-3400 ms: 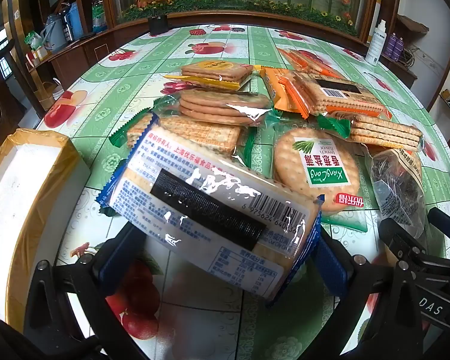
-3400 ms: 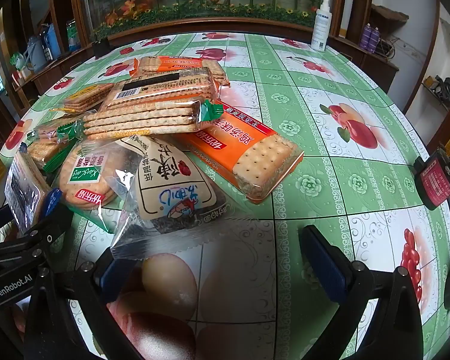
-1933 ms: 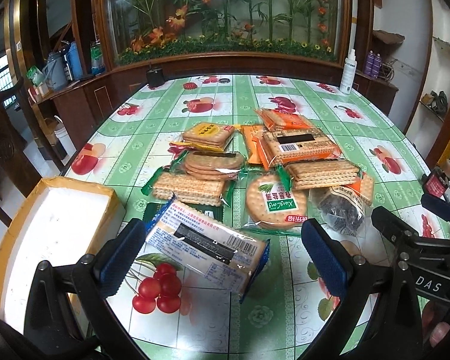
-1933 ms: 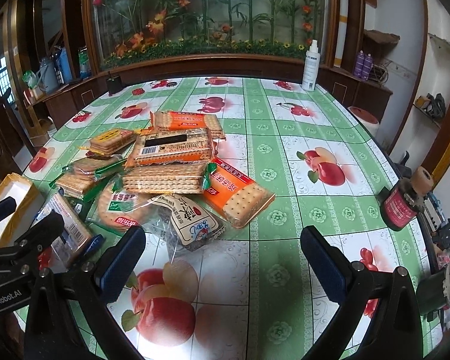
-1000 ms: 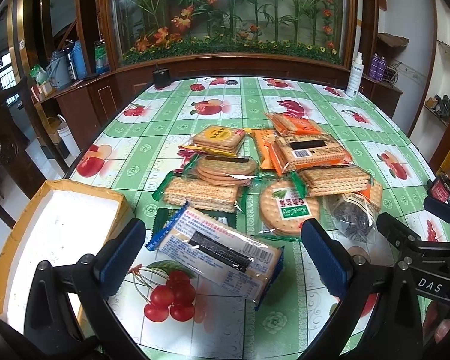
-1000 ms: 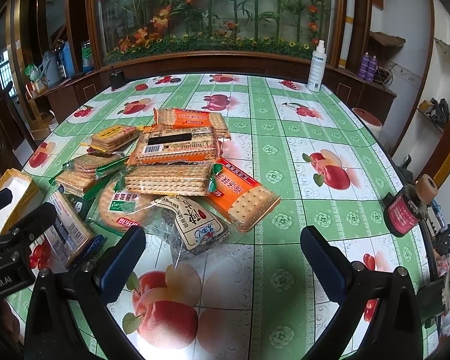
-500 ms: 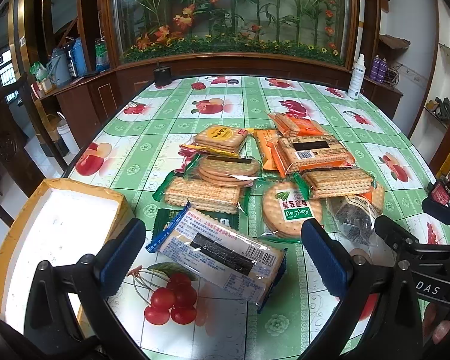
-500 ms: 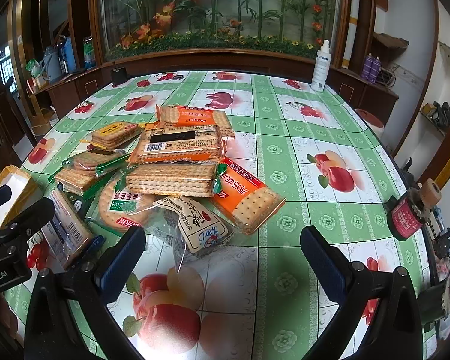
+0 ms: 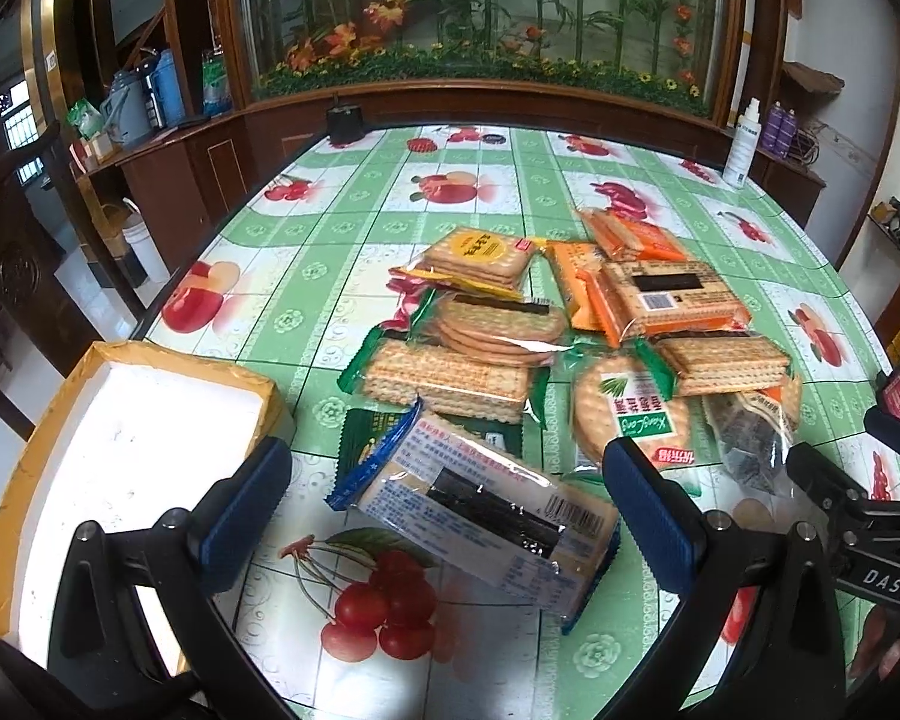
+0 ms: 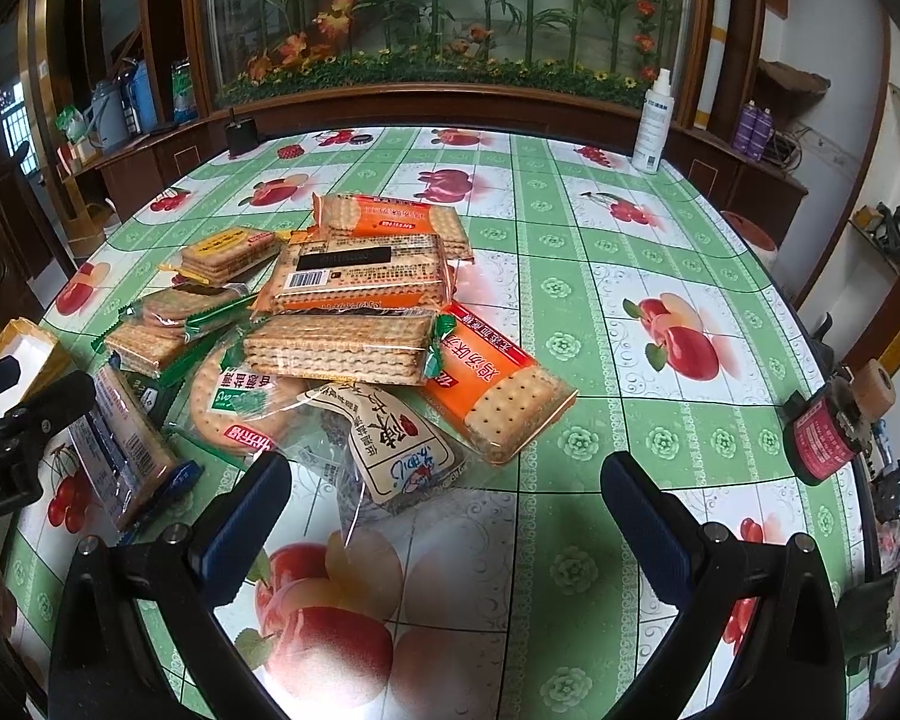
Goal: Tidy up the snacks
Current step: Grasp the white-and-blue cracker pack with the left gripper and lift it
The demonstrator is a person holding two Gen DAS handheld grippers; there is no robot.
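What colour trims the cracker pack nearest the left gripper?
Blue edges on the clear-wrapped cracker pack; left wrist view.

The right claw (image 10: 444,501) hangs wide open over the fruit-patterned surface (image 10: 648,276), holding nothing. Just ahead lies a heap of biscuit packets (image 10: 354,300), a clear snack bag (image 10: 390,450) nearest its left finger.

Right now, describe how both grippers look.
Left gripper: black frame, two wide-set fingers with blue pads, round bolts on the arms. Right gripper: the same black frame and blue pads. From the left view its side reads "DAS"; the left's side shows white lettering, partly cropped.
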